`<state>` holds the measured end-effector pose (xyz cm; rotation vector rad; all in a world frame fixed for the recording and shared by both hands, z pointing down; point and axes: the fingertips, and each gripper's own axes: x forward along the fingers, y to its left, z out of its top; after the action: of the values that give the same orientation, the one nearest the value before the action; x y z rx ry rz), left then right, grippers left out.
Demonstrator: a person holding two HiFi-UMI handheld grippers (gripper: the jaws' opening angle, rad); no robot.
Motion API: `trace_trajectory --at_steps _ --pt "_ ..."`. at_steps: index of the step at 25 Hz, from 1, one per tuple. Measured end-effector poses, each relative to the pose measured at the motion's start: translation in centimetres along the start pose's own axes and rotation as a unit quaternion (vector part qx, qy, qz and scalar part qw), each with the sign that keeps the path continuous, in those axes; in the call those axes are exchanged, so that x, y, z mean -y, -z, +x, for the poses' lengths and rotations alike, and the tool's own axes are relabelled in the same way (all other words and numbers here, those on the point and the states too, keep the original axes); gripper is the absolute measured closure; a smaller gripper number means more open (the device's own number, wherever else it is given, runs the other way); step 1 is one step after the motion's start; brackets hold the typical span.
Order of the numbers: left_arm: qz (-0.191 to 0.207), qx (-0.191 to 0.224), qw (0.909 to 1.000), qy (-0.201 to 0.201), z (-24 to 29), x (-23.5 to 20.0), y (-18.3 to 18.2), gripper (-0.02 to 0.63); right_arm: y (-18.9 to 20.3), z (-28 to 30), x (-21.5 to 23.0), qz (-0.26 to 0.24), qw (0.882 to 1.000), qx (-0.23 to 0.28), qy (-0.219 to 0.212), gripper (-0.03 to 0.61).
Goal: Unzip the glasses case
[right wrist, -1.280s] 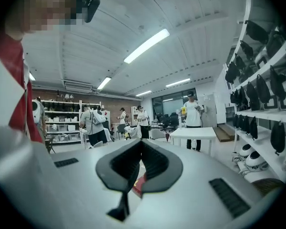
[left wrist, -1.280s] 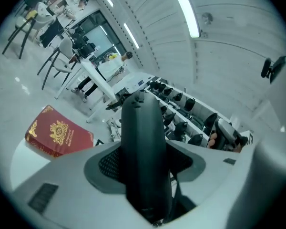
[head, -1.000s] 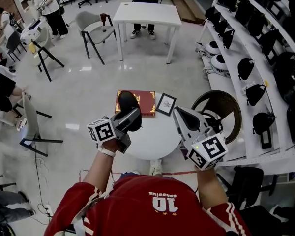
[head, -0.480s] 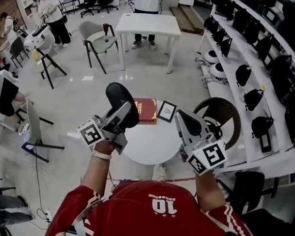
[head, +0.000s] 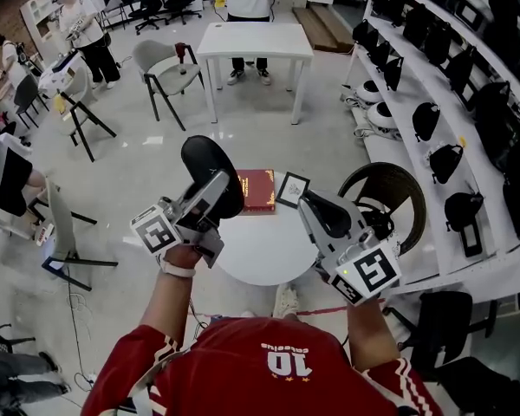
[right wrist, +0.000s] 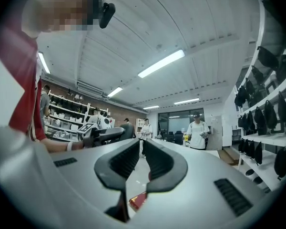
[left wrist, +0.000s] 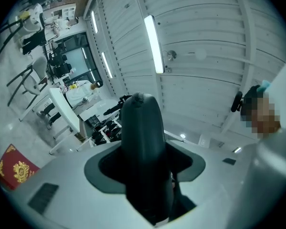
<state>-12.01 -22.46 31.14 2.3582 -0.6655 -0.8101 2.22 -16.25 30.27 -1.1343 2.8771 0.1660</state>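
Note:
The black oval glasses case (head: pixel 204 159) is clamped in my left gripper (head: pixel 217 194), held in the air above the left side of the round white table (head: pixel 262 251). In the left gripper view the case (left wrist: pixel 142 149) stands upright between the jaws and fills the middle, pointing toward the ceiling. My right gripper (head: pixel 326 216) hovers over the table's right side, apart from the case, its jaws together with nothing between them. In the right gripper view the closed pads (right wrist: pixel 131 157) point level across the room, and the case (right wrist: pixel 126 130) shows to their left.
A red book (head: pixel 256 189) and a small framed picture (head: pixel 292 190) lie at the table's far edge. A round dark-rimmed basket (head: pixel 390 199) stands to the right. Shelves with black bags run along the right wall. Chairs, a white table (head: pixel 255 40) and people stand beyond.
My left gripper has lifted the glasses case up and tilted it upward, away from the table and the red book. The right gripper has shifted only slightly.

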Motion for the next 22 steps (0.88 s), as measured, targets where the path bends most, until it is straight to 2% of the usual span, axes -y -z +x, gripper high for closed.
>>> trace_trajectory --at_steps 9,12,15,22 --pt "0.036 -0.022 0.9989 0.023 1.4 2.8 -0.7 0.36 2.3 2.5 -4.2 -0.033 0.998 -0.044 -0.032 0.529" --pt "0.039 -0.023 0.9984 0.034 1.7 3.7 -0.8 0.36 2.9 3.6 -5.3 -0.045 0.996 -0.067 -0.036 0.529" --pt "0.035 -0.023 0.9983 0.041 1.9 4.3 -0.5 0.36 4.4 4.3 -6.7 -0.06 0.993 -0.084 -0.057 0.526" --pt "0.029 -0.03 0.9982 0.042 1.6 4.6 0.4 0.36 5.6 4.9 -7.2 -0.078 0.991 -0.101 -0.035 0.523"
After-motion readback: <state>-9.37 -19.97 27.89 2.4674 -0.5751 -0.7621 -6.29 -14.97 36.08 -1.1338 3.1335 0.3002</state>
